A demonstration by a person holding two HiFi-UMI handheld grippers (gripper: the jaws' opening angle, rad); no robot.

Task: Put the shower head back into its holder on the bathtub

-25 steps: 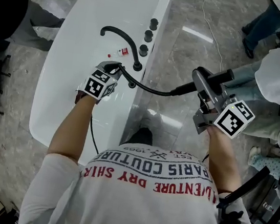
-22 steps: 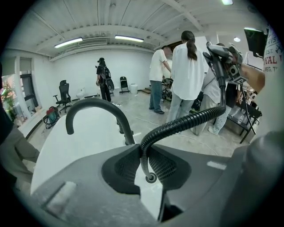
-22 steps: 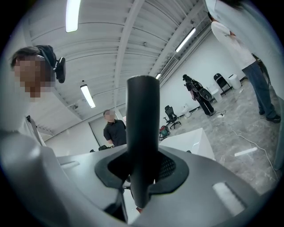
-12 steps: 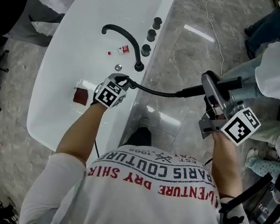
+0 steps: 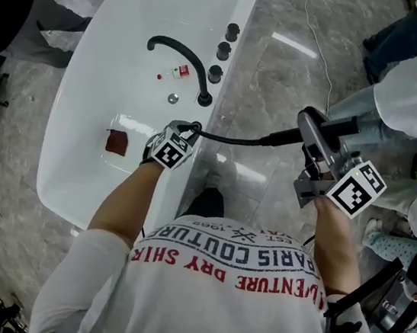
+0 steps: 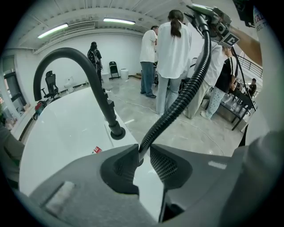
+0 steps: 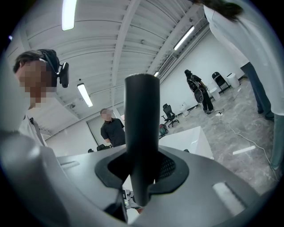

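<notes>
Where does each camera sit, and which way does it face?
Head view: on the head, steeply down on tub, both arms, left gripper, right gripper.
Left gripper view: on that gripper, along its jaws, just opening with the hose between, toward the faucet.
Right gripper view: on that gripper, across the room; jaws clamp the shower head.
Shared: head and left views show hose, faucet, tub.

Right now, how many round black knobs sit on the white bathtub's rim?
3, lined along the rim past the curved black spout: farthest knob, middle knob, nearest knob. None appears hidden.
</notes>
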